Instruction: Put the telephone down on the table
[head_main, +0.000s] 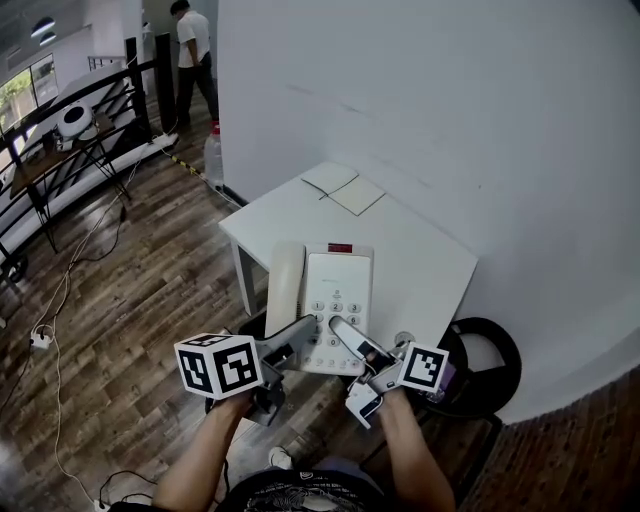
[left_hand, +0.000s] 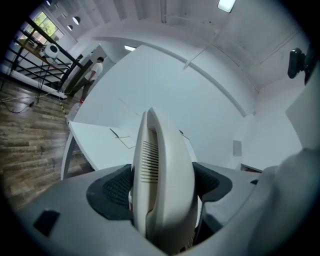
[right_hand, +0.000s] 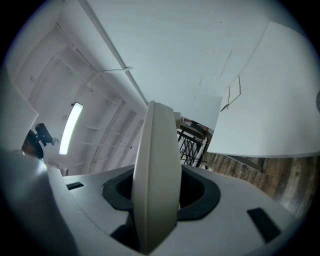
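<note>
A cream telephone (head_main: 322, 305) with its handset (head_main: 285, 285) on the left side hangs at the near edge of the white table (head_main: 420, 260), its near end past that edge. Whether it touches the tabletop I cannot tell. My left gripper (head_main: 296, 338) is shut on its near left edge, and my right gripper (head_main: 349, 338) is shut on its near right edge. In the left gripper view the telephone (left_hand: 162, 180) stands edge-on between the dark pads, with the table (left_hand: 100, 142) beyond. The right gripper view shows the telephone (right_hand: 156, 185) clamped the same way, with the table (right_hand: 270, 115) at the right.
Two paper sheets (head_main: 345, 187) lie at the table's far corner, against a white wall. A water bottle (head_main: 212, 155) stands on the wood floor beyond it. A black round object (head_main: 490, 365) sits at the right. A person (head_main: 193, 50) stands far back; a railing and desk (head_main: 60, 150) are at the left.
</note>
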